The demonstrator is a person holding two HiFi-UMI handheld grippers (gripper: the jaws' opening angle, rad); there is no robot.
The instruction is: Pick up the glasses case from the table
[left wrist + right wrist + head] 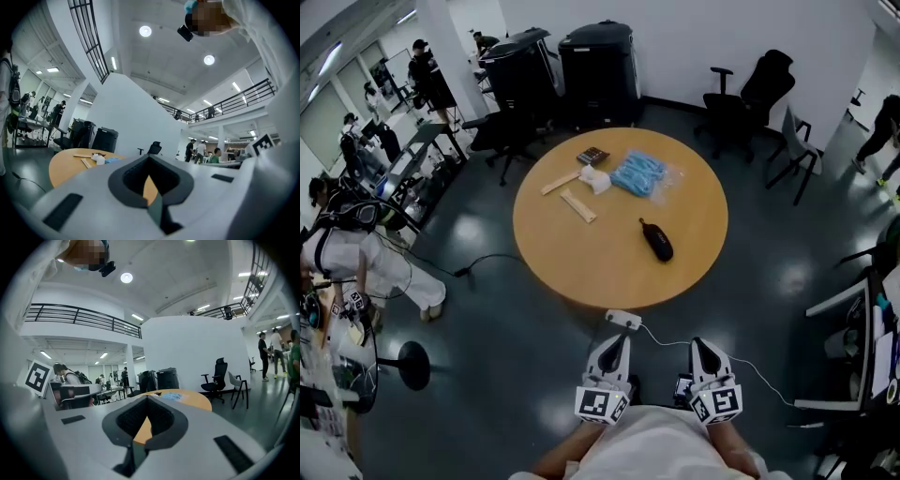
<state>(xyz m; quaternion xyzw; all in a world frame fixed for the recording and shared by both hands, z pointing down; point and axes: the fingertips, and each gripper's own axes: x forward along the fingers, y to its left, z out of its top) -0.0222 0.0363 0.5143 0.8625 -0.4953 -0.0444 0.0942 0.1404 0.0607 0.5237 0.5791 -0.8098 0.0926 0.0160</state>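
Both tongs, the left gripper [617,345] and the right gripper [703,347], are pressed together and empty, short of the round table [572,262]. The dark glasses case [656,241] lies right of centre, apart from the other items. The right gripper looks better placed — it should spread early and straddle the case's narrow width mid-length.

glasses case [656,241]: we see plain black
surface [572,258]: we read a warm orange-tan, no pattern
packet [638,173]: light blue
sticks [577,205]: pale wood
left gripper [617,345]: light grey; its cube carries black-and-white squares
right gripper [703,347]: we note the same grey, same squares
floor [487,319]: dark grey, glossy
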